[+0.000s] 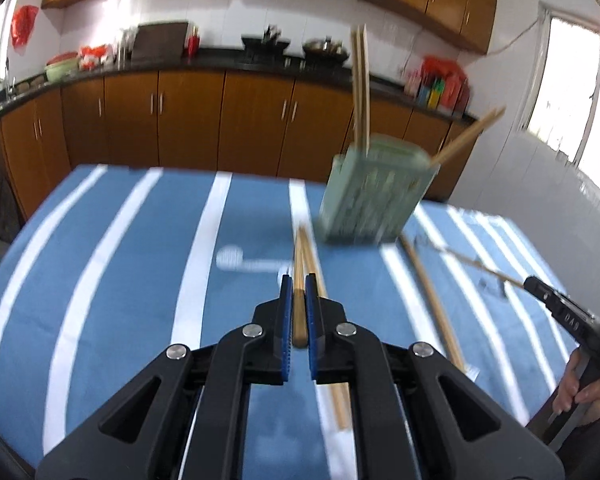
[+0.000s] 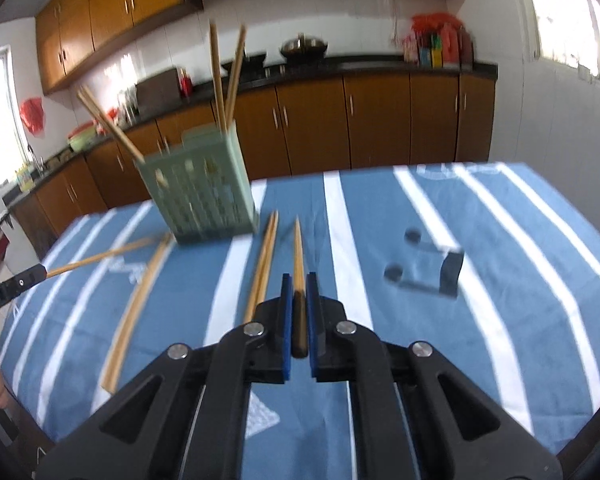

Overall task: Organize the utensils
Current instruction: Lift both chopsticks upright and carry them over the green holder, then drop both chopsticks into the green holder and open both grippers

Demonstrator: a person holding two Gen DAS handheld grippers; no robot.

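Both of your grippers are clenched, each on a single wooden chopstick. Your left gripper (image 1: 299, 284) pinches its chopstick (image 1: 299, 312) near the thick end, with the long axis running straight out ahead between the blue pads and the thin tip reaching toward the far edge of the tabletop (image 1: 120, 240). Your right gripper (image 2: 299, 284) grips its own chopstick (image 2: 298, 256) the same way, shaft in line with the fingers and tip forward.

The relation to mind is where the green slotted holder (image 1: 374, 196) stands from each tip. It sits near the far edge of the blue striped cloth, already carrying several chopsticks that lean out of its open top. From your left gripper it lies ahead and to the right; from your right gripper it lies ahead and to the left, so it stands between your two hands, and neither looks clearly nearer. Both held sticks lie nearly flat and below the holder's rim, so I judge each tip needs to come up over the opening and then point downward before it can drop in.

Loose chopsticks (image 2: 264, 264) are left on the cloth between the holder and the near edge, one pair just beside your right stick and another (image 2: 138, 312) farther left. A dark bracket-like object (image 2: 428, 272) rests toward the right side of the tabletop, well apart from the holder
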